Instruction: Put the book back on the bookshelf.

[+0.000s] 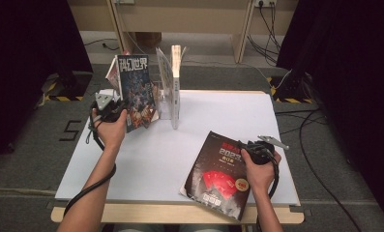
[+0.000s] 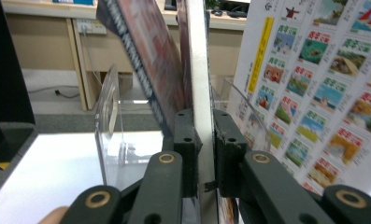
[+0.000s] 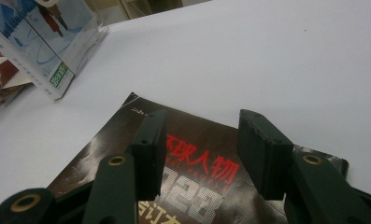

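Note:
My left gripper (image 1: 119,110) holds a magazine with a dark illustrated cover (image 1: 136,89) upright at the table's back left. In the left gripper view its jaws (image 2: 203,116) are shut on that magazine's white edge (image 2: 199,70). Just right of it, a clear acrylic stand (image 1: 166,104) (image 2: 110,121) holds another upright magazine (image 1: 176,77), whose back cover of small colourful pictures (image 2: 314,93) is close by. A black magazine with red lettering (image 1: 218,174) (image 3: 192,177) lies flat at the front right. My right gripper (image 1: 245,149) (image 3: 204,123) hovers over its top edge, open, with nothing between the jaws.
The white tabletop (image 1: 214,116) rests on a wooden board whose edge (image 1: 155,212) runs along the front. Black cables (image 1: 315,145) lie on the grey floor to the right. Dark curtains stand on both sides, and wooden furniture (image 1: 180,19) stands behind.

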`<state>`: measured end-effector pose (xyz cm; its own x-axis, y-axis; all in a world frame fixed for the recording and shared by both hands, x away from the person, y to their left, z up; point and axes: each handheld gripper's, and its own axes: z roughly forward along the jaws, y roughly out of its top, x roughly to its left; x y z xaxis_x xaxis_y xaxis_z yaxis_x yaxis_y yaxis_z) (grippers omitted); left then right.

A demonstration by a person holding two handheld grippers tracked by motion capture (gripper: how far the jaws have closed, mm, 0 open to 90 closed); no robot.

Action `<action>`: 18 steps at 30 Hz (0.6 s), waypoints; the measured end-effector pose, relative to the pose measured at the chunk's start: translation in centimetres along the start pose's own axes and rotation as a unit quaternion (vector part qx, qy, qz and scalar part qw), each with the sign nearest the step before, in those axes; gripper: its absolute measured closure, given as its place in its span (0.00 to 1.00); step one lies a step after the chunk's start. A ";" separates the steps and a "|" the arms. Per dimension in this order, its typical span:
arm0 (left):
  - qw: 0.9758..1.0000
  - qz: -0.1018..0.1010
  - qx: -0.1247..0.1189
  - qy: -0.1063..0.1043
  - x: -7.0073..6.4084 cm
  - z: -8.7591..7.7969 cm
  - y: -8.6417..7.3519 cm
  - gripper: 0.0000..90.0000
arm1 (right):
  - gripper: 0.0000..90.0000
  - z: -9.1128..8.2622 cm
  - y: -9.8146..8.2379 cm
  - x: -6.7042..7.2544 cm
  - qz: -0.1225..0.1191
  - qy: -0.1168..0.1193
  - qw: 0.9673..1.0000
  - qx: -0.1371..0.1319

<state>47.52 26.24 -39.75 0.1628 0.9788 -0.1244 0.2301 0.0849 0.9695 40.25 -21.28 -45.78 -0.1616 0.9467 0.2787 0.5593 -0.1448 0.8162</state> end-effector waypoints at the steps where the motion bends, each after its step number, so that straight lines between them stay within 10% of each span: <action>1: 1.000 -0.002 0.004 -0.002 0.1 -0.3 -0.1 0.90 | 0.60 0.0 0.0 0.0 0.001 0.000 1.000 0.000; 18: 0.998 -0.052 0.025 -0.031 2.3 -2.0 -0.9 0.78 | 0.60 -0.2 0.0 0.2 0.001 -0.001 1.000 0.000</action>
<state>45.73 28.82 -40.52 0.1938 0.9516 -0.2386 0.2966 0.1750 0.9388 40.10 -21.13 -45.61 -0.1594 0.9467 0.2800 0.5605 -0.1466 0.8151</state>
